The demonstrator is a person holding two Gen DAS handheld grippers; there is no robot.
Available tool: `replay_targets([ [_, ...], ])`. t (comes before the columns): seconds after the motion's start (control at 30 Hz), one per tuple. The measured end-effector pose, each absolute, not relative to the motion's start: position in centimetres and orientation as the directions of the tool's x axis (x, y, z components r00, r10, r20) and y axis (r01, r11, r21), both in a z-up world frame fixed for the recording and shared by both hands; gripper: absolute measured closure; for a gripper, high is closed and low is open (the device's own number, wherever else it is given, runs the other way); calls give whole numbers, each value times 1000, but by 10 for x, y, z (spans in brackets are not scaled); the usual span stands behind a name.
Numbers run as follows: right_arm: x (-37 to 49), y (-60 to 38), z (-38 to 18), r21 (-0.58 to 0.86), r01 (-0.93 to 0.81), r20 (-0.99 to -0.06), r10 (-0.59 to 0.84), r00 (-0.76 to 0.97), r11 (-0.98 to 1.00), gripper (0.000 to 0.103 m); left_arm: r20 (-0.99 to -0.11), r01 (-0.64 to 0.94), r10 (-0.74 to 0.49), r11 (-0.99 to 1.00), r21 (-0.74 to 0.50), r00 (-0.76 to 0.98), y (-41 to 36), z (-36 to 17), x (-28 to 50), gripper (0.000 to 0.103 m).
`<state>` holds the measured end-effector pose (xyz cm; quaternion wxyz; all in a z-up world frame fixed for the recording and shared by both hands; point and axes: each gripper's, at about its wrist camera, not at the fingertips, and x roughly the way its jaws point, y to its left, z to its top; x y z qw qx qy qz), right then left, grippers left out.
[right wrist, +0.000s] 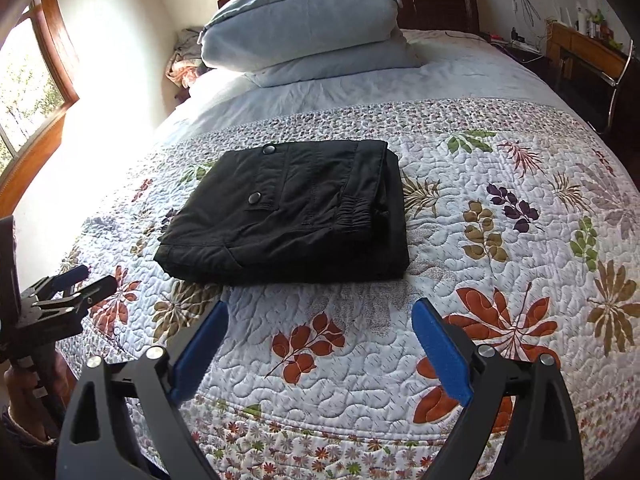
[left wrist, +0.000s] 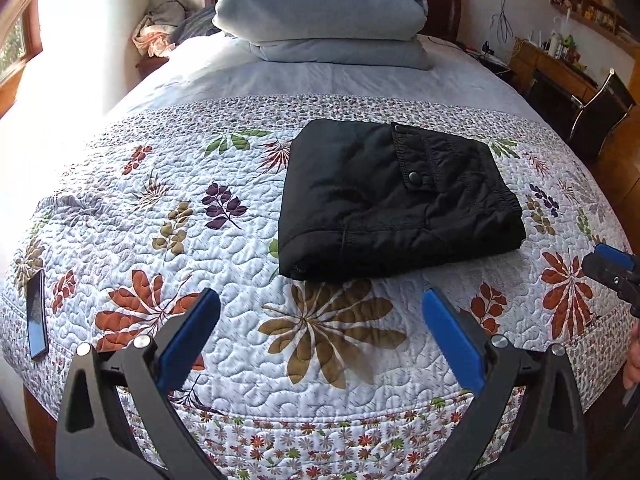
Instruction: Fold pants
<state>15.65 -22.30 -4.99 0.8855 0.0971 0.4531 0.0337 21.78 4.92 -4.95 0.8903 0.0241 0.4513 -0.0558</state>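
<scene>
Inspecting from the left edge of the bed to the right:

Phone (left wrist: 37, 314): lies flat on the quilt at the near left corner of the bed, well apart from the pants.

Left gripper (left wrist: 320, 322): hovers above the near edge of the bed, just short of the pants. Jaws stand wide apart with nothing between them; only quilt shows in the gap.

Pants (left wrist: 394, 200): black, folded into a compact rectangular bundle of several layers. A snap pocket flap faces up and the elastic waistband runs along the bundle's right side. The bundle rests on the floral part of the quilt, about mid-width of the bed and nearer the foot than the pillows. No gripper touches it.

Right gripper (right wrist: 320, 320): hovers above the near edge, just short of the bundle and right of the left gripper. Jaws likewise spread wide and hold nothing.

Quilt (right wrist: 500, 184): covers the bed; no loose leg or cuff of the pants trails onto it.

Pillows (left wrist: 320, 12): stacked at the head of the bed, well apart from the pants.

Desk (left wrist: 556, 60): stands beyond the right edge of the bed, cluttered; contents too small to identify.

Progress, as judged: folding appears complete. Edges look roughly aligned, layers lie flat, both tools are clear.

Remaining, as judged: little or nothing; at most a light squaring of the near edge, where the layers look slightly uneven.
</scene>
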Motion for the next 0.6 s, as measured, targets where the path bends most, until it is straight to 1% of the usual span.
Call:
replay_targets([
  [0.17,146,-214,-44,180,53,-810,117,575,982,9,-814,113,-70,994,-5,577,48,-50,209,3],
  [0.4,135,-202,-30,119,79,-818,53,572,990,9,-814,113,-128,991,-77,567,52,-48,207,3],
  [0.6,130,-196,-19,133,79,-801,60,596,988,9,-783,94,-153,988,-120,603,59,-30,209,3],
])
